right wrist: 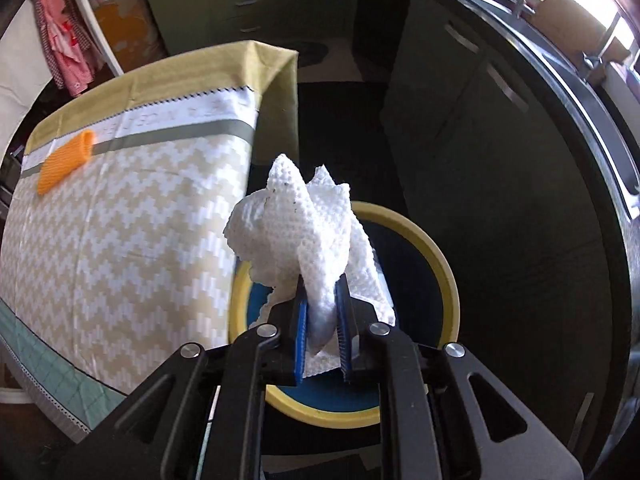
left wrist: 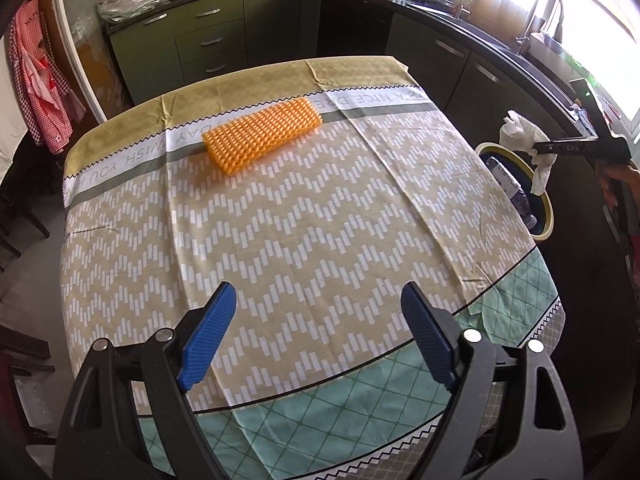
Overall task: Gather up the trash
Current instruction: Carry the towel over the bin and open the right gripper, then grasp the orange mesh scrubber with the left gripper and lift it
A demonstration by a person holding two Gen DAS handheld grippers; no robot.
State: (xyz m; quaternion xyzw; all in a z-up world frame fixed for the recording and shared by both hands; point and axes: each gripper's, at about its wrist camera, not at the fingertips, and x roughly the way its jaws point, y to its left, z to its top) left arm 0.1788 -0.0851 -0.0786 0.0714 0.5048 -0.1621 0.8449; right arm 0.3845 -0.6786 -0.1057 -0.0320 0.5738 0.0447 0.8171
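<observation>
My right gripper is shut on a crumpled white paper towel and holds it above a round bin with a yellow rim standing on the floor beside the table. In the left wrist view the towel hangs in the right gripper over the bin, which holds a plastic bottle. An orange foam net sleeve lies on the far part of the tablecloth; it also shows in the right wrist view. My left gripper is open and empty above the table's near side.
Green kitchen cabinets run behind the table and along the right, with a sink and tap under a bright window. Red checked cloth hangs at the left. The floor by the bin is dark.
</observation>
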